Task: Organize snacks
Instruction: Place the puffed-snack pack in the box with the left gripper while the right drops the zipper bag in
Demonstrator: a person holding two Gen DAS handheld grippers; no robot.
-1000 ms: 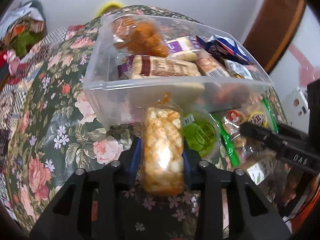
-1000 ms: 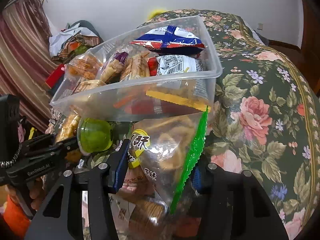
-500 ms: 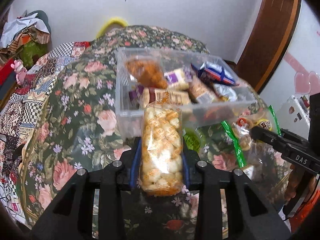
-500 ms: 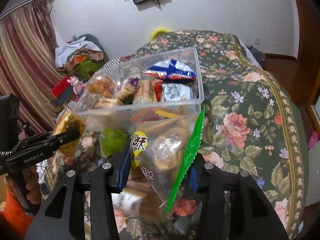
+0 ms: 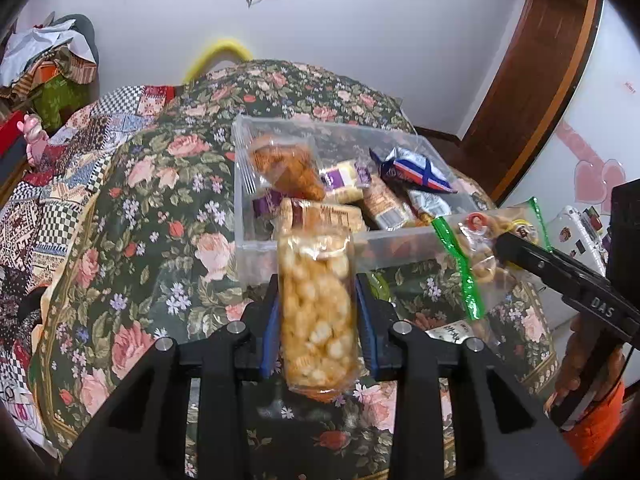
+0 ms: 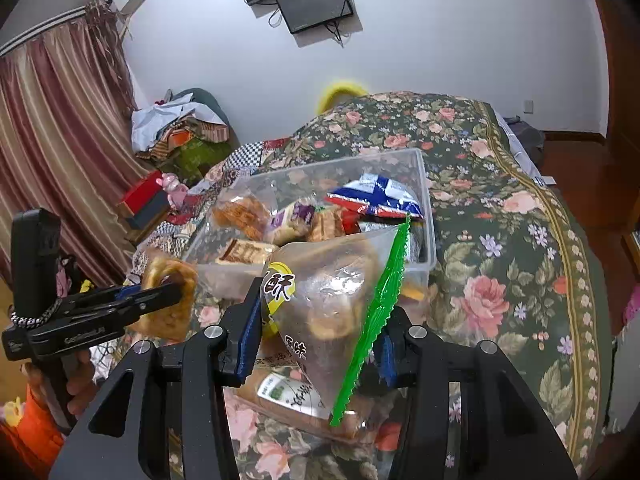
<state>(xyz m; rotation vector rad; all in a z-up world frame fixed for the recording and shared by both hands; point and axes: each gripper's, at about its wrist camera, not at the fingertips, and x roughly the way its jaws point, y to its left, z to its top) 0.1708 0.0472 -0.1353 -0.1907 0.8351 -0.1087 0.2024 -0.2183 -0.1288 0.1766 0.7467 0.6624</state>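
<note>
Left gripper (image 5: 318, 320) clamps puffed-snack pack (image 5: 316, 312) | right gripper (image 6: 316, 328) clamps green-edged bag (image 6: 332, 300) | television (image 6: 316, 0) right view only

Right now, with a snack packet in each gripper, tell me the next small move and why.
Probably carry the left gripper forward over the clear bin before letting go. Its fingers are shut on the puffed rice bar, which hangs short of the bin's near wall. The right gripper holds the green-edged cookie bag, also outside the bin, so it can follow.
</note>
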